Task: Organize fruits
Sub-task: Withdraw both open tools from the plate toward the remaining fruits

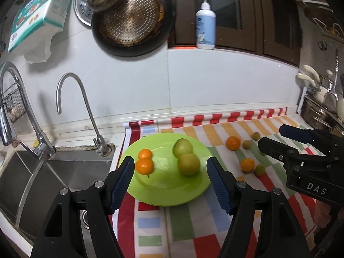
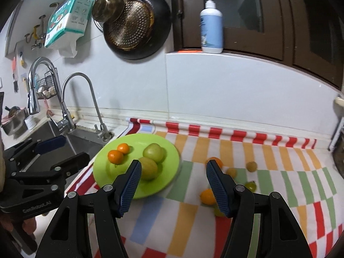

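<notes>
Fruits lay in two groups. From the left wrist view, a green plate (image 1: 165,195) held two small oranges (image 1: 145,160) side by side and two green apples (image 1: 186,158) touching each other, while on the striped cloth (image 1: 215,225) covering the tabletop to the right sat two loose oranges (image 1: 233,143) and three small greenish fruits (image 1: 260,169). The left tool (image 1: 169,181) hovered wide open over the plate, gripping nothing.

From the right wrist view, the right tool (image 2: 173,185) was likewise spread wide and empty, between the plate and the loose fruit. A loose orange (image 2: 207,196) sat just beside its right finger, with a small green fruit (image 2: 251,185) near it.

The sensible next step seemed to be collecting that nearest orange: centre the open fingers around its widest part, come down until they nearly reach the cloth, close gently, then set it beside the plated oranges so that like stayed with like. Round fruit could roll if nudged off-centre.
</notes>
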The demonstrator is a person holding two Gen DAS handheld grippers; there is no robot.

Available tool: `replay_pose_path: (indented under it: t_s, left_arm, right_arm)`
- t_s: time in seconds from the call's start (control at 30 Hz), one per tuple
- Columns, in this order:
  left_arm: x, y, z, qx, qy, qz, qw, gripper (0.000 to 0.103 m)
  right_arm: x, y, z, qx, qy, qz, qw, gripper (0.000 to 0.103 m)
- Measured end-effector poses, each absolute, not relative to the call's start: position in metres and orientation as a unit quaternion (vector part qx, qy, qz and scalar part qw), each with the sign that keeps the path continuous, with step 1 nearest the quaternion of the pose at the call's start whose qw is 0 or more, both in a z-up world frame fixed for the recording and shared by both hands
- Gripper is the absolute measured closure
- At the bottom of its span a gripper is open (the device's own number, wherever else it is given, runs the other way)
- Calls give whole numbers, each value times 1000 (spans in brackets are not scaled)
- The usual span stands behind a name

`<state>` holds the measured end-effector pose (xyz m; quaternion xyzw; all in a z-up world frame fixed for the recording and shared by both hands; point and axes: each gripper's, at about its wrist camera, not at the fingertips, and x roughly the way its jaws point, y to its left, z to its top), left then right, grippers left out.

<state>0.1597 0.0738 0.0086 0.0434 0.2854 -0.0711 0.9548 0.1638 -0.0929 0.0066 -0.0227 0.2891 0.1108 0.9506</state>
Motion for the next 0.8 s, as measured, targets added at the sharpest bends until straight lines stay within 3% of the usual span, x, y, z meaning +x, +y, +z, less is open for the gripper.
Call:
replay_pose_path:
  t_s: [0.57, 0.8]
  left_arm:
    - [137, 24, 17, 50, 254, -120, 958, 32]
    - [143, 7, 14, 69, 243, -149, 956, 27]
  right_arm:
    - [124, -144, 13, -21, 280, 57, 958, 40]
    - [122, -154, 12, -28, 277, 46, 959, 40]
